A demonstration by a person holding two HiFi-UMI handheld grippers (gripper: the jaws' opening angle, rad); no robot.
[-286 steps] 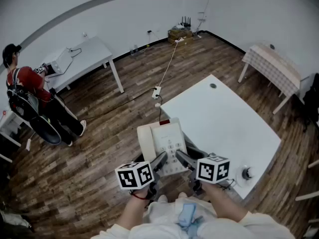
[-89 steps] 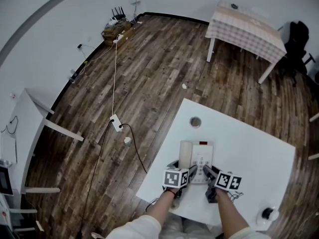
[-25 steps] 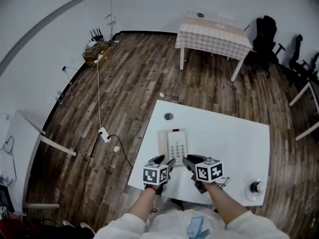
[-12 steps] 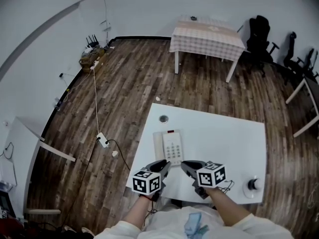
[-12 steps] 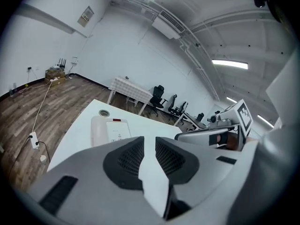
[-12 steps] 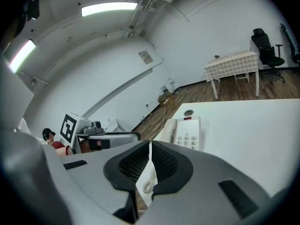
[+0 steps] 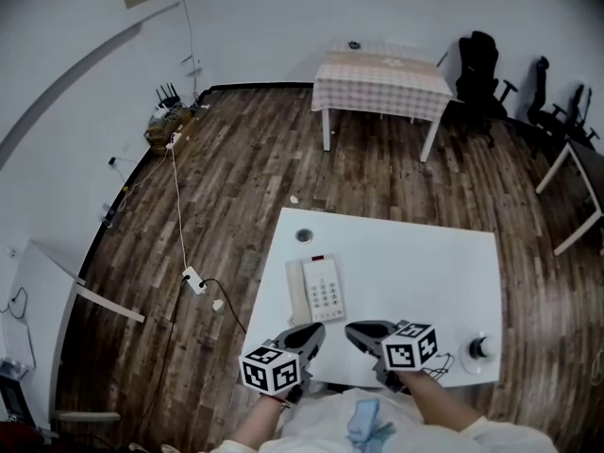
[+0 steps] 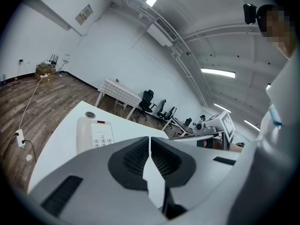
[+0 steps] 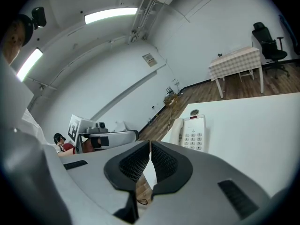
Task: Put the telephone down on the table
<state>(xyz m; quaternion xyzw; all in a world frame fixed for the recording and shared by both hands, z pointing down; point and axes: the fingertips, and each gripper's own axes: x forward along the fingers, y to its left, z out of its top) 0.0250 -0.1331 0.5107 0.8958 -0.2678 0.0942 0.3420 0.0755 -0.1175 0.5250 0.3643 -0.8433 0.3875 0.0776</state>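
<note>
Left gripper view shows the grey left gripper with its ribbed black pads together on nothing; its jaws have just been closing. The grey right gripper is the same: pads met, empty, just closed. Both hang over the near edge of the white rectangular table, apart from the cream push-button telephone. The telephone lies flat on the table's left part, keypad up and handset in its cradle, and neither gripper touches it. Just beyond it, a small round grommet sits in the tabletop. I judge the telephone set down and released. The next move calls only for keeping both grippers clear of the telephone.
</note>
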